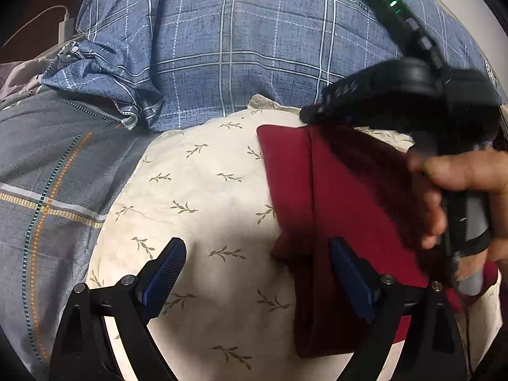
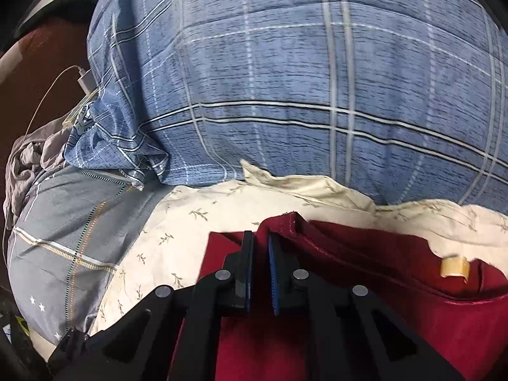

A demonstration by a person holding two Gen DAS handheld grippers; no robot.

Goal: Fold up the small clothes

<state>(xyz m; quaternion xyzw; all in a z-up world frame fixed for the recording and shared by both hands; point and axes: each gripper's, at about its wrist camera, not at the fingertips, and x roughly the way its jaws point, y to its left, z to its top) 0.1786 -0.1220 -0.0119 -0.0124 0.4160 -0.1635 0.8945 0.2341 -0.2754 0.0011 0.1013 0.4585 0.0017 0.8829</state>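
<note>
A dark red garment [image 1: 346, 206] lies partly folded on a cream leaf-print pillow [image 1: 197, 197]. My left gripper [image 1: 257, 254] is open and empty, low over the pillow; its right finger [image 1: 349, 273] is over the garment's left part. In the right wrist view, my right gripper [image 2: 260, 247] is shut on a hemmed edge of the red garment [image 2: 381, 285] and lifts it a little. A pale tag [image 2: 454, 266] shows inside the garment. The right gripper's body, held by a hand [image 1: 460, 184], shows in the left wrist view; its fingers are hidden there.
A big blue checked pillow [image 1: 241, 41] lies behind the cream pillow. A grey patterned bedsheet [image 1: 47, 174] spreads to the left. A white charger with cable [image 1: 65, 27] sits at the far left. Crumpled grey cloth [image 2: 28, 162] lies at the left edge.
</note>
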